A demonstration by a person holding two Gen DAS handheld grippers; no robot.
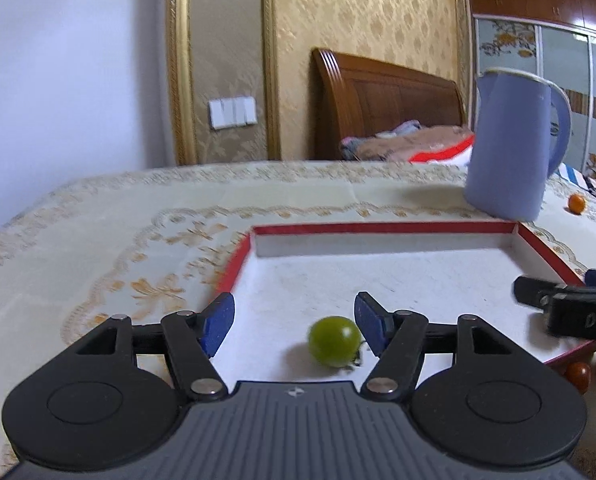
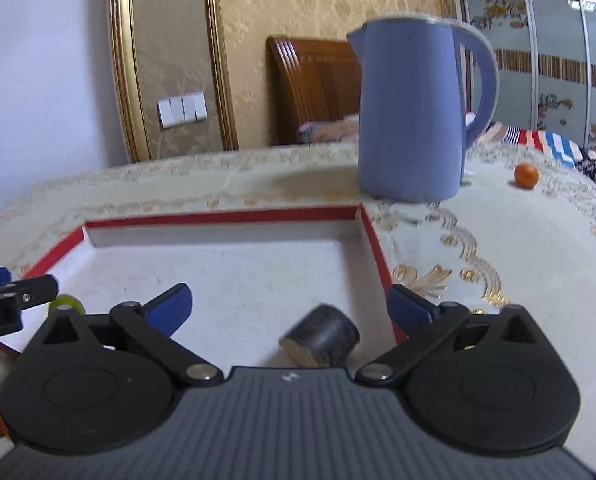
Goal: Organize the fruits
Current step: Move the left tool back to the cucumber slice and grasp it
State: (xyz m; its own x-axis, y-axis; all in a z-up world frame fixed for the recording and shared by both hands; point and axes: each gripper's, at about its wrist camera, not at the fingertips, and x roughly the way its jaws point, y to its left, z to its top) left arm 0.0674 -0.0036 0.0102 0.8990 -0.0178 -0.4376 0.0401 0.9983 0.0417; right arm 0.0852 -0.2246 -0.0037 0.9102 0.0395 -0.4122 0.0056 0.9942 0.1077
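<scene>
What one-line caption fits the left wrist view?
Left claw open over the red-rimmed tray, green tomato lying loose between its pads.

We see a small green tomato (image 1: pixel 333 341) lying in a white tray w/ red rim (image 1: pixel 377 227). A dark cylindrical piece (image 2: pixel 321 340) lies on its side in the tray too. A small orange fruit (image 2: pixel 526 175) sits on the tablecloth, well apart.

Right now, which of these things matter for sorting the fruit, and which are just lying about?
Part of the job:
green tomato
dark cut piece
red-rimmed tray
small orange fruit

Just lying about:
blue kettle
embroidered tablecloth
</scene>
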